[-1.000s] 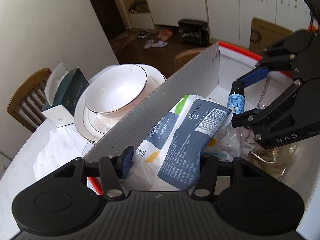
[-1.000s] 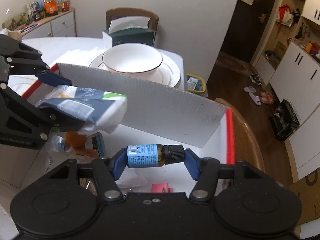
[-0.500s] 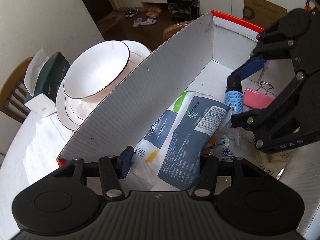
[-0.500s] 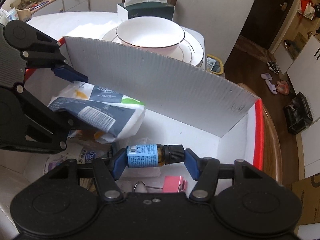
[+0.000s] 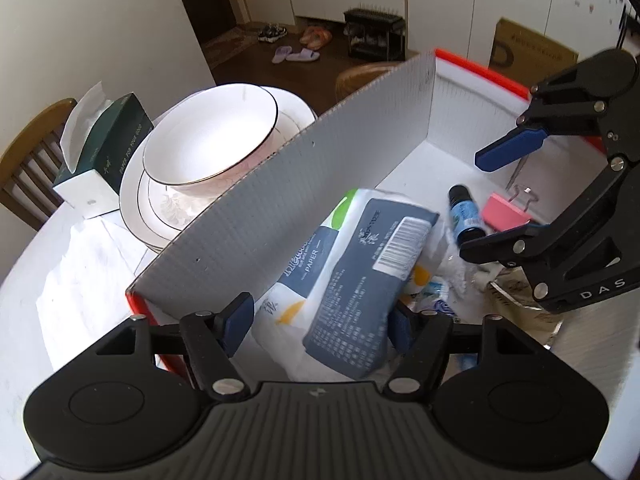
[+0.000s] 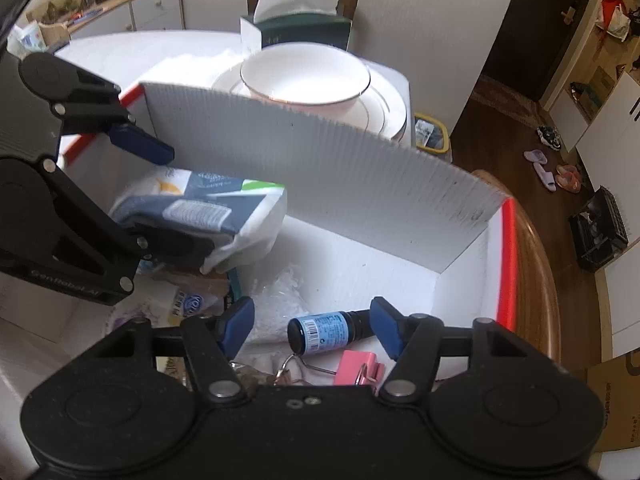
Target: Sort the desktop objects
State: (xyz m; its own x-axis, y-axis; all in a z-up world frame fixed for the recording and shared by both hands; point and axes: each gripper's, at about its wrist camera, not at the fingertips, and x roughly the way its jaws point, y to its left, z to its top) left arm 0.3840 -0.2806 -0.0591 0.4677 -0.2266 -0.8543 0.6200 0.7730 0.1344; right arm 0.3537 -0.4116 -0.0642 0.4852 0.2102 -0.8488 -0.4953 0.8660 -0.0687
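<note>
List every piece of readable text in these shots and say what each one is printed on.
"PAPER": tissue pack in the white box.
"PAPER FOR YOUR GOOD": green tissue box.
"DAS": right gripper.
"Gentlebot AI", uncertain: left gripper.
Blue bottle label, pack's fine print, barcode digits: too small to read.

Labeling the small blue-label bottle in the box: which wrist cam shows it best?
Right wrist view: the bottle lies close and sharp on the box floor, label and cap visible, between the open right tongs. In the left wrist view it is farther and blurred, beside the pink clip.
</note>
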